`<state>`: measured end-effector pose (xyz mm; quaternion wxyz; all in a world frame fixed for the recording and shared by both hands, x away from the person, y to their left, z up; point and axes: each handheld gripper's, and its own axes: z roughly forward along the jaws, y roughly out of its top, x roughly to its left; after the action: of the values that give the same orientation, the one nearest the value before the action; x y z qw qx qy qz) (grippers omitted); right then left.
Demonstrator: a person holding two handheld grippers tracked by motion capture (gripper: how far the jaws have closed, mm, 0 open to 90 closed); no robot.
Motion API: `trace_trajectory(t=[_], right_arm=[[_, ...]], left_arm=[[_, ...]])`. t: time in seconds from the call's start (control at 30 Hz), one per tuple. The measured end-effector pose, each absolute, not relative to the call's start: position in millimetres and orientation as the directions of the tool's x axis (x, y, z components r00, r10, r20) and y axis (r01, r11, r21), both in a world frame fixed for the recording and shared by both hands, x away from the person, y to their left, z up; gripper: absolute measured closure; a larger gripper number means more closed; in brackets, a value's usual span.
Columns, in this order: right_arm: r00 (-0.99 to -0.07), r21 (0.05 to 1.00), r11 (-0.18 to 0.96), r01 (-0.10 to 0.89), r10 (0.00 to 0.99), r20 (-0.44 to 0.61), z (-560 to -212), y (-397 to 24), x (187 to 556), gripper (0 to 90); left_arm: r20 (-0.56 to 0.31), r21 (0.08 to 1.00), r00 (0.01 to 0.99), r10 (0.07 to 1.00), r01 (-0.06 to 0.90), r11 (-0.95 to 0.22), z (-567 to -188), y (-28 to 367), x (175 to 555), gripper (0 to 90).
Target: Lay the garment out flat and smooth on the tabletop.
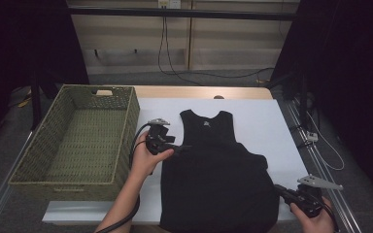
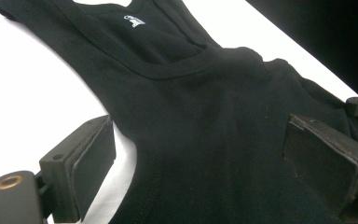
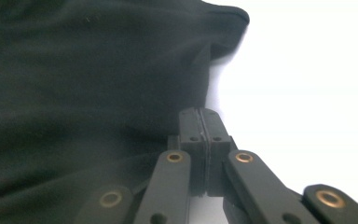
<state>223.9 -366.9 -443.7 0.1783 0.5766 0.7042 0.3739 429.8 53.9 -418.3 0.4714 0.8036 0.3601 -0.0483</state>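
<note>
left tool [image 2: 200, 154]: wide over matte black knit top [image 1: 218, 179] | right tool [image 3: 204, 122]: pinching its side edge

The room is dim and dark at both sides, while the white table top [image 1: 262, 126] glares bright in both gripper views. The black vest [image 1: 218, 179] shows almost no folds. Close jaws look soft and slightly blurred

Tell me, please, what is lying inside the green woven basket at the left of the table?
Inside the green woven basket, the high view shows just its own woven floor, with no clothing on it. The strip of floor directly behind the near wall is covered by that wall, so it cannot be checked.
</note>
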Motion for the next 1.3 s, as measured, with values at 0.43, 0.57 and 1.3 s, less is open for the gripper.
trace_trajectory(t=[0.43, 0.57, 1.3], right_arm=[[-0.276, 0.783, 0.039, 0.62, 0.946, 0.171, -438, -357, 246, 49.9], [-0.276, 0.788, 0.042, 0.614, 0.947, 0.164, -436, -350, 263, 41.2], [-0.288, 0.791, 0.001, 0.612, 0.931, 0.222, -426, -316, 424, 23.4]], left_arm=[[-0.419, 0.717, 0.727, 0.545, 0.633, -0.293, -421, 62, 432, 9.6], [-0.418, 0.719, 0.727, 0.545, 0.631, -0.29, -421, 62, 433, 9.8], [-0.381, 0.706, 0.739, 0.555, 0.62, -0.342, -425, 61, 430, 9.3]])
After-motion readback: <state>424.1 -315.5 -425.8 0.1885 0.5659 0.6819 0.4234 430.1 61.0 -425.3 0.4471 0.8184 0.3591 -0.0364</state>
